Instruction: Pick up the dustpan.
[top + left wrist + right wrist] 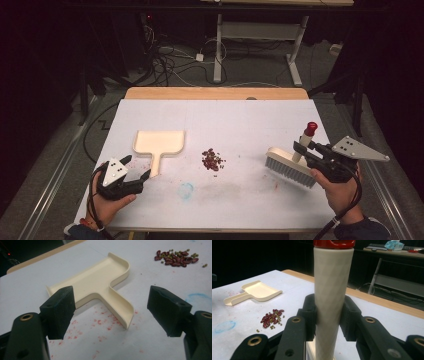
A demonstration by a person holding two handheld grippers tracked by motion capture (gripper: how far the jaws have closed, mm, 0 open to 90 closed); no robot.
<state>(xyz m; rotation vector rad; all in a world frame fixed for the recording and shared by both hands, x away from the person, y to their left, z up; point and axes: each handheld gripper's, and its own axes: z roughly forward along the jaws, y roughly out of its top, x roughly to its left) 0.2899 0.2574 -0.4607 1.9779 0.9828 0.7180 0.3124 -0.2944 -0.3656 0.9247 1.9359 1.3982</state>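
A cream dustpan (159, 143) lies flat left of centre on the white table (240, 115), its handle toward me. My left gripper (137, 167) stands open just short of that handle's end, and in the left gripper view the dustpan (100, 283) lies past the two black pads (61, 308) with nothing between them. A small heap of red and green beans (213, 159) lies mid-table; the beans (176, 258) show again far right. My right gripper (303, 146) is shut on the brush handle (332, 290), cream with a red cap. The brush (290, 167) has its white bristles down at the table's right.
A blue smear (186, 190) and reddish stains mark the table near the front. A wooden strip (215, 93) edges the far side. Beyond it stand a desk frame (260, 45) and tangled cables (165, 60) on the floor.
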